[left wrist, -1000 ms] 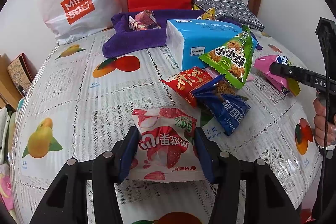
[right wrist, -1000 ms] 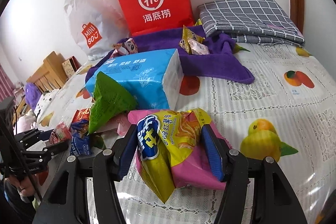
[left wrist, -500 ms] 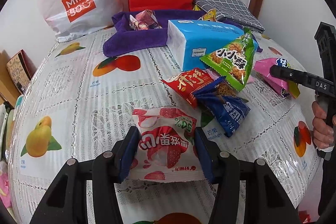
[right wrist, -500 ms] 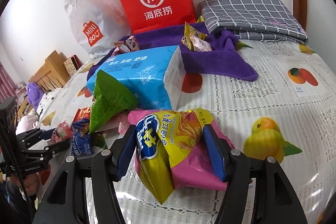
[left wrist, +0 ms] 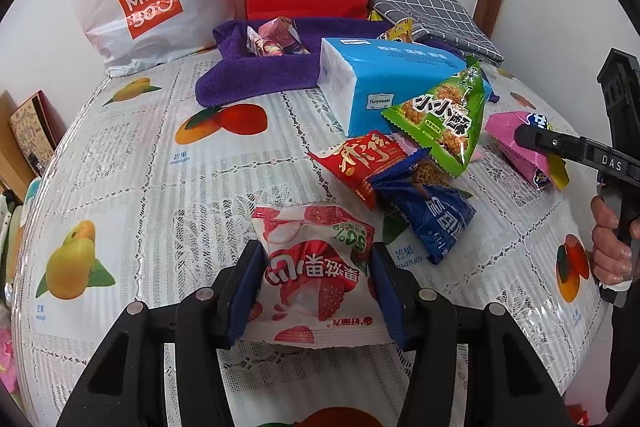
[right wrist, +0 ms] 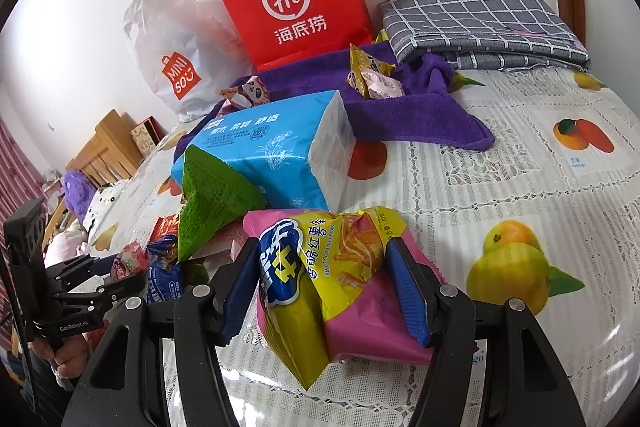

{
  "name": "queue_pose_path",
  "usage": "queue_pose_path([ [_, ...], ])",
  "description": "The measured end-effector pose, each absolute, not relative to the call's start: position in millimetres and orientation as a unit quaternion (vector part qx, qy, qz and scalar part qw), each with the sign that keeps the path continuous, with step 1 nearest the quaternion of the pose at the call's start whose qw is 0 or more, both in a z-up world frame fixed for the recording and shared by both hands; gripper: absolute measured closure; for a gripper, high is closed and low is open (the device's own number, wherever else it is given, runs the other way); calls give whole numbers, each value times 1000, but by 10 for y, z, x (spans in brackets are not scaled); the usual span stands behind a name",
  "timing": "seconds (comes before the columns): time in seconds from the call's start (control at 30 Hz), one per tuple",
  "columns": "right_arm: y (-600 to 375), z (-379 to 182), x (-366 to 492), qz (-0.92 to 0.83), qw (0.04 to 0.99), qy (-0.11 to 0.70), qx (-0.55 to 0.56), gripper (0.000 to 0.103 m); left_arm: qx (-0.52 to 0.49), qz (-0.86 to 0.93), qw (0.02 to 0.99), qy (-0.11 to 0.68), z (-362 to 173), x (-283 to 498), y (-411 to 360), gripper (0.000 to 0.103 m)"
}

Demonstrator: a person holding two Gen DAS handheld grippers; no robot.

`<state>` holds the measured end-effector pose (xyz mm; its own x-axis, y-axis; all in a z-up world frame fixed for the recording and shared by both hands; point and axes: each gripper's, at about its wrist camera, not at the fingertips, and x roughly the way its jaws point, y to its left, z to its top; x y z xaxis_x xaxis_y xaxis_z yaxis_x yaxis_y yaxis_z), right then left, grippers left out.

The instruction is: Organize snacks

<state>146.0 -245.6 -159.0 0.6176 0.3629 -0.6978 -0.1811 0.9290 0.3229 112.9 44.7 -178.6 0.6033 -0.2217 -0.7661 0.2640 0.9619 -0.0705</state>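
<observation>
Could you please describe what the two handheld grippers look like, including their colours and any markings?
Both are black plastic frames with silver pivot bolts and two fingers faced with blue pads. The left gripper carries white "GenRobot.AI" lettering on its side, seen from the right wrist. The right gripper shows white "DAS" lettering on one finger. Each has a black pistol-style handle. No cables or sleeves are clearly visible.

Strawberry-print white and red packet flat on the table, clamped at both sides between blue jaws. Just beyond, red packet overlapped by crumpled blue packet; green triangular packet propped upright against the blue tissue pack. Yellow sweet-potato-stick bag lying over a pink packet, both pinched between blue jaws. Small wrapped snacks and resting on the purple towel
</observation>
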Motion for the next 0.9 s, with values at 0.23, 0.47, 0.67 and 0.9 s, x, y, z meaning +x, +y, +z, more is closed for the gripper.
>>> queue_pose_path([
  [0.23,-2457,-1588,1454,152,893,411,108,40,26,-135,895,423,-1788,1128,443,52],
  [0.47,-2445,-1573,1447,148,893,414,102,40,27,-135,894,426,-1790,1118,446,51],
  [0.67,-2439,-1551,1458,145,892,418,97,40,32,-133,894,427,-1775,1130,440,51],
  [0.9,-2379,-1571,1451,138,895,418,77,40,28,-135,895,424,-1786,1122,449,51],
])
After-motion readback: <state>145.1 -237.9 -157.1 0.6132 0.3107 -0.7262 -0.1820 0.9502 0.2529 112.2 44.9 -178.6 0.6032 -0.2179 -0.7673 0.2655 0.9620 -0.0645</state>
